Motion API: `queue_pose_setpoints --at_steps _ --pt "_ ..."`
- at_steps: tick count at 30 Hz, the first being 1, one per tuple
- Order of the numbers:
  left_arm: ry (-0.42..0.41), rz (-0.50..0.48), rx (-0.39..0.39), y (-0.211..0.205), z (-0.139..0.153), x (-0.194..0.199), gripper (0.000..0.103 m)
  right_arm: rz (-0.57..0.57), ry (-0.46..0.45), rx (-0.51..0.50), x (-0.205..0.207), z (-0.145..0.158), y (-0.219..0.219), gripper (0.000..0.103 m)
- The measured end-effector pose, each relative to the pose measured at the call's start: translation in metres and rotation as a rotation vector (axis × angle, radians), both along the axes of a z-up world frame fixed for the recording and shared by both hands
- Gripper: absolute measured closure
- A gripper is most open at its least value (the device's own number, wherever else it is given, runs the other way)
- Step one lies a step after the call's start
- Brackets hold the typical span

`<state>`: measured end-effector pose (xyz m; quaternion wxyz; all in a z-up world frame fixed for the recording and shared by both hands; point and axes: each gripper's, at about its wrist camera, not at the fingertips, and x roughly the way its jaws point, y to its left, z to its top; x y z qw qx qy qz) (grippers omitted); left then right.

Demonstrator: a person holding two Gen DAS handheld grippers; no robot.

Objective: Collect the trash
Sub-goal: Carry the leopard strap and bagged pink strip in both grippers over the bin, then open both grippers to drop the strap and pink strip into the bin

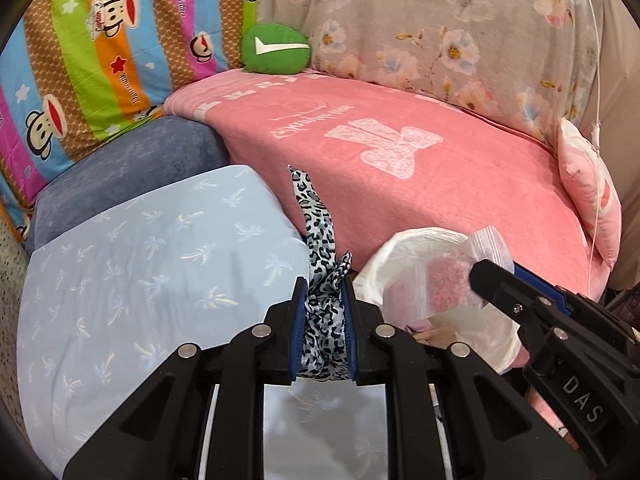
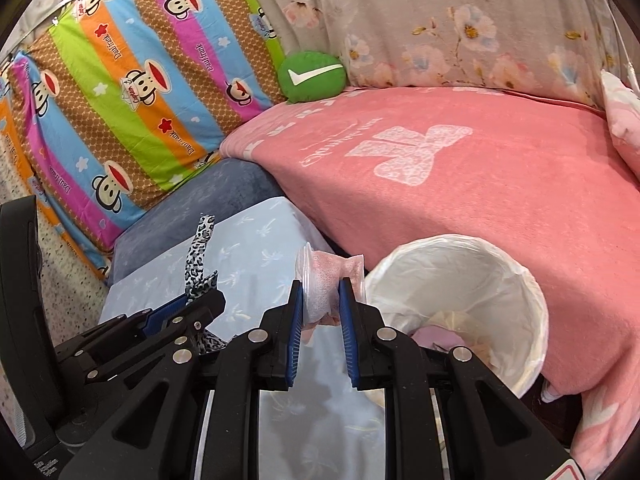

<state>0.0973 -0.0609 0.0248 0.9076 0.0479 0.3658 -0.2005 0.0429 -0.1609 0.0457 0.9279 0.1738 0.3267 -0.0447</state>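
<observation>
The bin [image 2: 532, 292], lined with a white bag, is standing against the pink bed [image 2: 500, 200], ahead and to the right of both tools. The right hand-held gripper [image 2: 320, 304] is the nearer one; a small zip bag [image 2: 324, 280] of pink grains is being clamped in it, its long axis pointing up and forward, just left of the rim. A leopard-print ribbon [image 1: 320, 300] is being pinched by the left hand-held gripper [image 1: 326, 312], its strip rising upright, further left over the pale blue pillow [image 1: 140, 260].
</observation>
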Motion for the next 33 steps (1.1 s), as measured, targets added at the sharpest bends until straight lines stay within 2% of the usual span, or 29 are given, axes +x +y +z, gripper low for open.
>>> queue_pose_setpoints --at_steps 17,33 --pt "0.018 -0.152 -0.005 -0.044 -0.004 -0.027 0.085 -0.096 0.002 0.021 -0.043 -0.011 -0.051 0.086" --pt "0.070 -0.234 -0.006 -0.090 -0.018 -0.024 0.083 -0.168 0.010 0.059 -0.050 -0.026 -0.093 0.085"
